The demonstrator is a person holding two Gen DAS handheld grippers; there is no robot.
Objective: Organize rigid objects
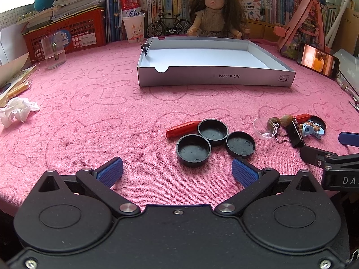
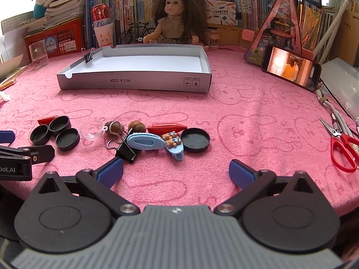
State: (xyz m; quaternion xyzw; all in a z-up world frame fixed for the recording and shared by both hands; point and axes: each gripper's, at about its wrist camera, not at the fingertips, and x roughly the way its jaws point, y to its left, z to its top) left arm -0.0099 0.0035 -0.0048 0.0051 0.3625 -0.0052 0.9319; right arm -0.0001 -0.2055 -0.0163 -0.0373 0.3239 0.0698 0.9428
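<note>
**Both grippers spread and empty, small items ahead**

Your left gripper point(image 1: 177, 171) has its jaws spread wide, holding nothing; three round black plastic caps point(image 1: 193, 149) lie just ahead at 12 o'clock. Your right gripper point(image 2: 176, 171) is likewise wide apart and empty, with a black binder clip point(image 2: 126, 151), light-blue plastic hair clips point(image 2: 145, 143) and what may be two brown nuts point(image 2: 136, 126) at 11 o'clock. Farther off, the shallow white cardboard box point(image 2: 134, 80) carries one small clip on its left wall.

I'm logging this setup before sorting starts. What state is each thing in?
Left gripper: open, empty.
Right gripper: open, empty.
White box: open, empty inside.
Small binder clip: clamped on box wall.
Large binder clip: lying on towel.
Three black caps: hollow side up.
Phone: screen on.
Red scissors: closed.
</note>
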